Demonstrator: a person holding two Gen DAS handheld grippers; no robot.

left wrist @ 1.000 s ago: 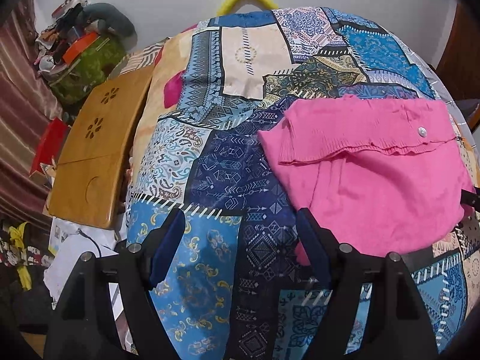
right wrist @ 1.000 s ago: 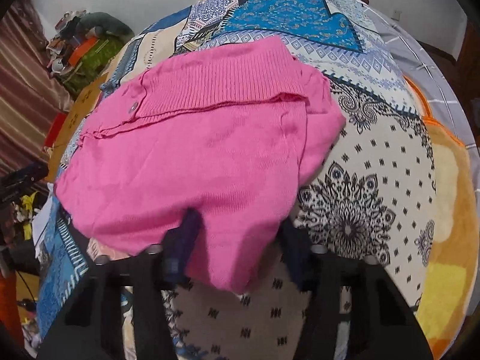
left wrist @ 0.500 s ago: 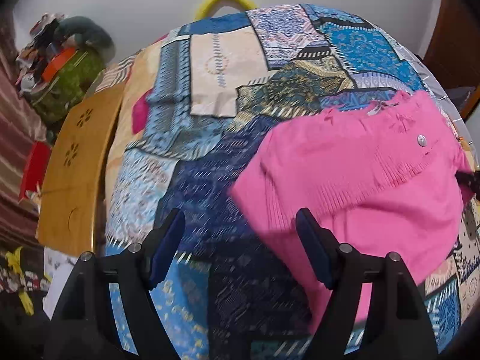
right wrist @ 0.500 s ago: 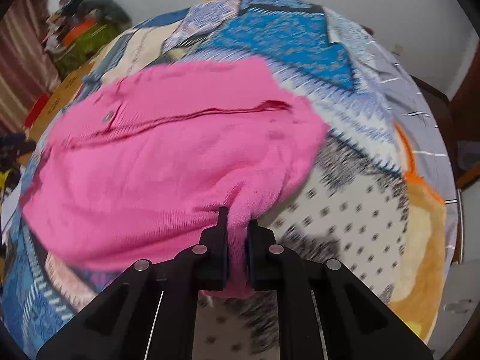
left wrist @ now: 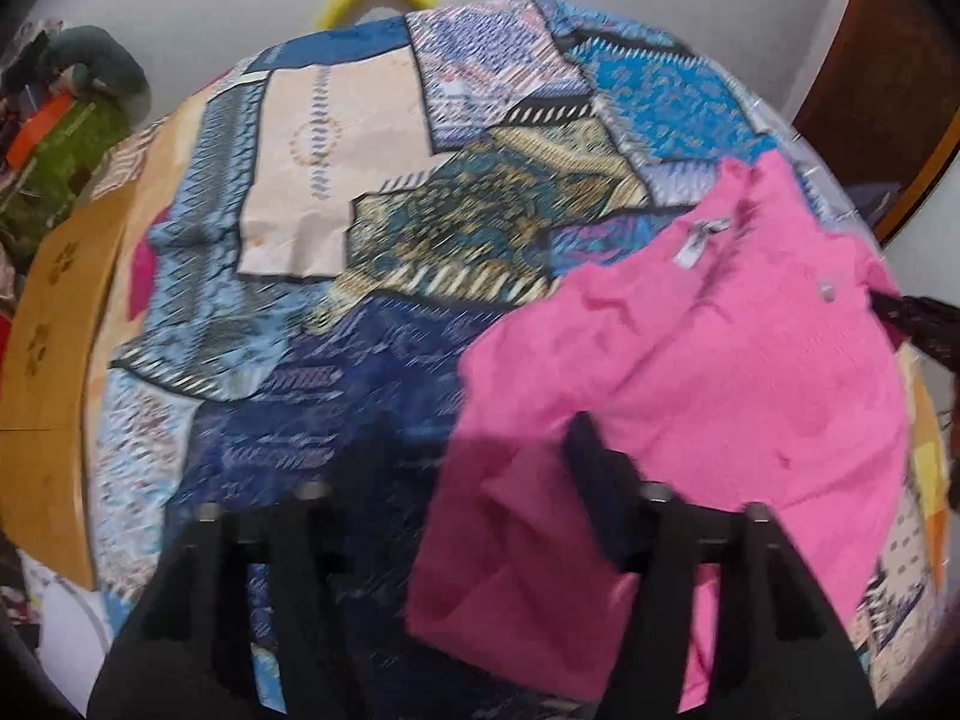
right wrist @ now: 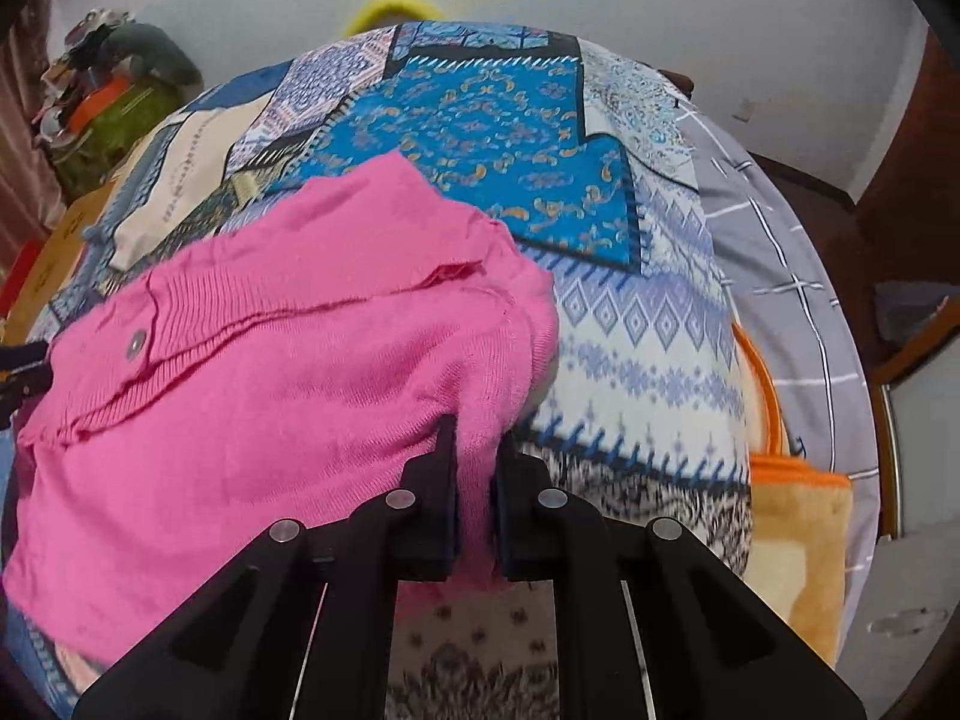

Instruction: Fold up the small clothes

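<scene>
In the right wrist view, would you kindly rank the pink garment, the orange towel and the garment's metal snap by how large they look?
Largest to smallest, as they look:
1. pink garment, though it lies nearest the camera
2. orange towel, partly cut off at the bed's edge
3. metal snap

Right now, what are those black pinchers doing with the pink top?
Someone is folding a pink sweater on a bed with a patchwork cover. The right gripper is pinched shut on the sweater's edge. The left gripper is open, with one corner of the sweater lying between its fingers, not yet pinched.
</scene>
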